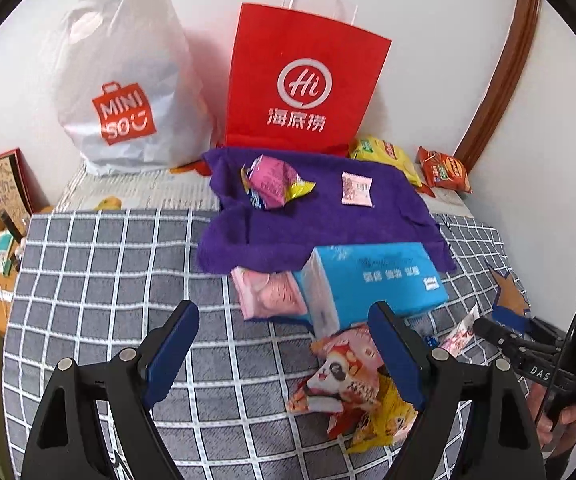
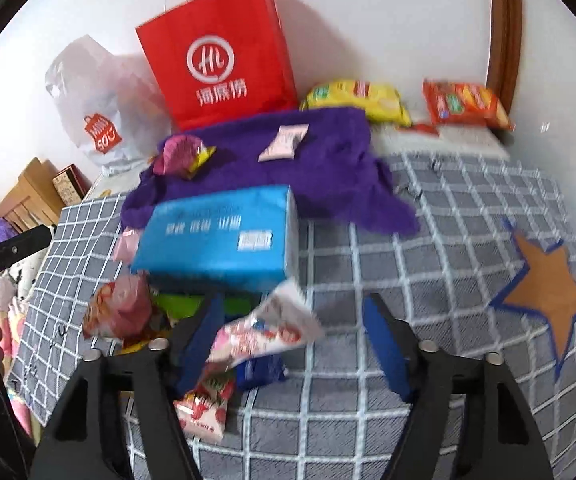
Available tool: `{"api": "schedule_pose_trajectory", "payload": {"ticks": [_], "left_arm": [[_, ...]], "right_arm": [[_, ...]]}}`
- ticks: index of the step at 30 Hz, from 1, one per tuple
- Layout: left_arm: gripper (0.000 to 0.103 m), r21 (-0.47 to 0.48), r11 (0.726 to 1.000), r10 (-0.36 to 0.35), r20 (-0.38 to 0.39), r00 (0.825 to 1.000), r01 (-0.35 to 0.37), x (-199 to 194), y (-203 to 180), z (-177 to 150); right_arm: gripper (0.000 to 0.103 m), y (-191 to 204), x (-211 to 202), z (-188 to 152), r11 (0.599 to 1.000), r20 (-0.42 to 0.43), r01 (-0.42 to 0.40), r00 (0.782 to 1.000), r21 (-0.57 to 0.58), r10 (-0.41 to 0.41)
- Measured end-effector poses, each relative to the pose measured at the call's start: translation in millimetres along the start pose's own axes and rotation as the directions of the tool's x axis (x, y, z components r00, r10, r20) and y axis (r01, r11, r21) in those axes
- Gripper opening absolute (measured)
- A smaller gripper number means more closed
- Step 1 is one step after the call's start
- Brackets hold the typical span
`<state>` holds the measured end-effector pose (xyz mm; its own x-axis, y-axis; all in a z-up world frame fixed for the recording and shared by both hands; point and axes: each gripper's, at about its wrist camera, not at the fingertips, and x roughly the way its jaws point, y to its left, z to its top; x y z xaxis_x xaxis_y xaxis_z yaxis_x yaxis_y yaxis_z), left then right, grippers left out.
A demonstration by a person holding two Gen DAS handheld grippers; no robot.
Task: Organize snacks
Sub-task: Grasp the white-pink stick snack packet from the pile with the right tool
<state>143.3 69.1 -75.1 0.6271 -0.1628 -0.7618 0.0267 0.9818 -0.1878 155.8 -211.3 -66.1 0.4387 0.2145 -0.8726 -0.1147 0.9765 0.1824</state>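
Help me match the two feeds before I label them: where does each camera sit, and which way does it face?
Left wrist: on the left gripper, angled down at the checked cloth; open jaws and a hand show.
Right wrist: on the right gripper, angled down over a white-pink snack packet lying between its jaws.
Shared: blue tissue pack, purple towel, red paper bag.

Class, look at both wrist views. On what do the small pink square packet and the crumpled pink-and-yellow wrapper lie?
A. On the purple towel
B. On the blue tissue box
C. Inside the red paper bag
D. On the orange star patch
A: the small pink square packet and the pink-and-yellow wrapper both lie on the purple towel, in front of the red paper bag and beyond the blue tissue box.
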Motion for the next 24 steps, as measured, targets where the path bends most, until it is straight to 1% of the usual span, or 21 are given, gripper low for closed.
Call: {"api": "schedule_pose_trajectory", "payload": {"ticks": [1, 6, 11, 13, 14, 15, 16, 17, 18, 19, 22, 24], "left_arm": [[0.086, -0.001, 1.0, -0.001, -0.005, 1.0, 0.001, 0.9, 0.8, -1.2], [0.086, 0.002, 1.0, -0.008, -0.015, 1.0, 0.008, 1.4, 4.8, -7.9], [0.086, 0.005, 1.0, -0.014, -0.024, 1.0, 0.015, 1.8, 9.5, -13.2], [0.086, 0.0, 1.0, -0.017, -0.027, 0.999, 0.017, 1.7, 12.2, -14.5], [0.086, -0.004, 1.0, -0.018, -0.03, 0.999, 0.018, 2.2, 13.8, -15.3], [0.086, -0.006, 1.0, -0.018, -0.034, 0.999, 0.018, 2.8, 14.9, -16.1], [0.086, -0.007, 1.0, -0.017, -0.037, 0.999, 0.017, 3.4, 15.4, -16.5], [0.086, -0.005, 1.0, -0.015, -0.039, 0.999, 0.015, 3.9, 16.1, -16.9], [0.086, -0.004, 1.0, -0.014, -0.041, 0.999, 0.014, 4.4, 16.5, -17.4], [0.086, -0.004, 1.0, -0.014, -0.042, 0.999, 0.014, 4.6, 16.8, -17.6], [0.086, -0.008, 1.0, -0.017, -0.042, 0.999, 0.016, 5.7, 17.4, -17.9], [0.086, -0.012, 1.0, -0.019, -0.041, 0.999, 0.019, 7.6, 18.0, -17.0]], "right_arm": [[0.065, -0.5, 2.7, -4.4, 1.0, -0.014, -0.015, 1.0, 0.014, 0.015], [0.065, 9.3, 12.9, -22.8, 0.997, -0.054, -0.072, 0.996, 0.039, 0.075], [0.065, 24.8, 29.6, -24.7, 0.993, -0.086, -0.097, 0.991, 0.063, 0.102], [0.065, 30.7, 36.7, -22.9, 0.994, -0.093, -0.091, 0.991, 0.061, 0.096], [0.062, 35.0, 40.7, -22.1, 0.995, -0.096, -0.085, 0.991, 0.053, 0.09], [0.049, 37.8, 43.2, -21.2, 0.996, -0.097, -0.079, 0.992, 0.046, 0.083], [0.043, 41.1, 45.6, -20.4, 0.997, -0.101, -0.07, 0.992, 0.034, 0.073], [0.032, 43.4, 46.7, -19.2, 0.998, -0.103, -0.065, 0.992, 0.021, 0.067], [0.023, 44.5, 44.5, -17.6, 0.997, -0.092, -0.075, 0.993, 0.012, 0.076], [0.021, 44.0, 41.1, -16.2, 0.997, -0.084, -0.082, 0.993, 0.012, 0.083], [0.02, 38.5, 22.3, -11.4, 0.995, -0.045, -0.103, 0.994, 0.006, 0.103], [0.02, 31.9, 5.2, -9.0, 0.996, -0.019, -0.09, 0.996, -0.012, 0.089]]}}
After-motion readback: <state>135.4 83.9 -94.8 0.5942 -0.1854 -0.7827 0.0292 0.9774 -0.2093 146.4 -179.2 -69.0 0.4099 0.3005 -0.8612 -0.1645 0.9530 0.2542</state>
